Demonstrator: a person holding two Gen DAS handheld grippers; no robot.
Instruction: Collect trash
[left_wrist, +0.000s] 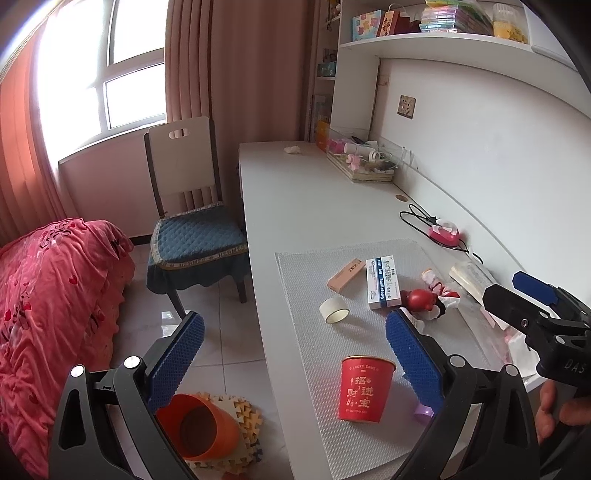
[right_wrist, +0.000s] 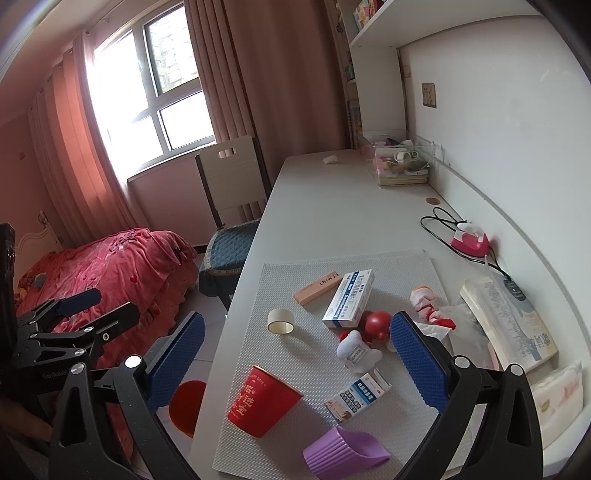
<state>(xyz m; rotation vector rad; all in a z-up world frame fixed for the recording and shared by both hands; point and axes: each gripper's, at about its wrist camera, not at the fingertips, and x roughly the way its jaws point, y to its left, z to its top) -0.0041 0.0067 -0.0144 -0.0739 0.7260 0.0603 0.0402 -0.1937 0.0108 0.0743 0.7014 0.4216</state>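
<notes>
White bench (right_wrist: 332, 221) runs along the wall, with a bed (right_wrist: 110, 273) and one chair (right_wrist: 232, 206) to its left. On its grey mat (right_wrist: 317, 354) lie one red paper cup (right_wrist: 264, 400), two medicine boxes (right_wrist: 349, 299), a tape roll (right_wrist: 280, 321) and a purple scoop (right_wrist: 343, 452). An orange bin (left_wrist: 199, 428) lies tipped on the floor. Left tongs (left_wrist: 295, 354) and right tongs (right_wrist: 295, 354) both gape wide, holding nothing.

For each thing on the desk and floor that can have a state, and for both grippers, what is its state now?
left gripper: open, empty
right gripper: open, empty
red paper cup: upright on the mat, tilted in this view
orange bin: on the floor, tipped, opening toward camera
tape roll: lying on its side
purple cup: lying on its side
small medicine box: end flap open
</notes>
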